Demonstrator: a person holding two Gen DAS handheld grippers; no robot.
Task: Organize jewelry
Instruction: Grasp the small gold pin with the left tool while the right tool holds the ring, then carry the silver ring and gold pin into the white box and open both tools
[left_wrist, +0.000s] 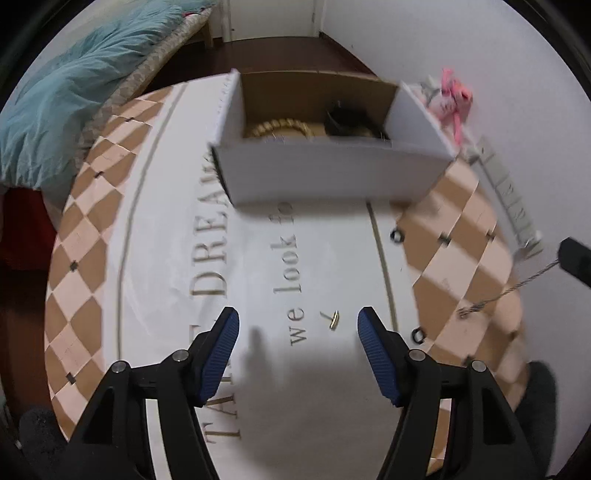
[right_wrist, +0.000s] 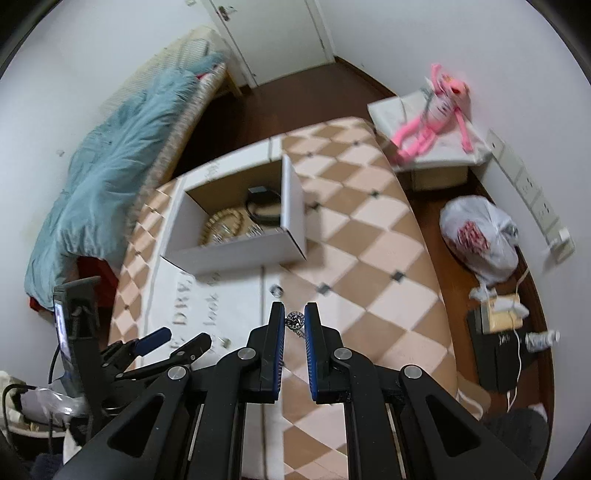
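My left gripper (left_wrist: 297, 321) hangs open over the white lettered cloth (left_wrist: 332, 387). A small gold earring (left_wrist: 334, 319) lies on the cloth between its blue pads, touching neither. The open white cardboard box (left_wrist: 325, 173) stands further back, holding a gold bead bracelet (left_wrist: 280, 127) and a black band (left_wrist: 347, 116). My right gripper (right_wrist: 294, 314) is shut on a silver necklace (right_wrist: 295, 320), its round pendant showing at the fingertips. In the left wrist view the necklace's chain (left_wrist: 509, 291) dangles from that gripper's tip at the right edge. The box (right_wrist: 236, 254) and left gripper (right_wrist: 186, 338) also show in the right wrist view.
Two small black rings (left_wrist: 397, 235) (left_wrist: 418, 335) lie on the checkered cloth (right_wrist: 369, 258). A bed with a teal blanket (right_wrist: 110, 166) runs along the left. A pink plush toy (right_wrist: 439, 114) sits on a white stool, and a white plastic bag (right_wrist: 480, 236) lies on the floor at right.
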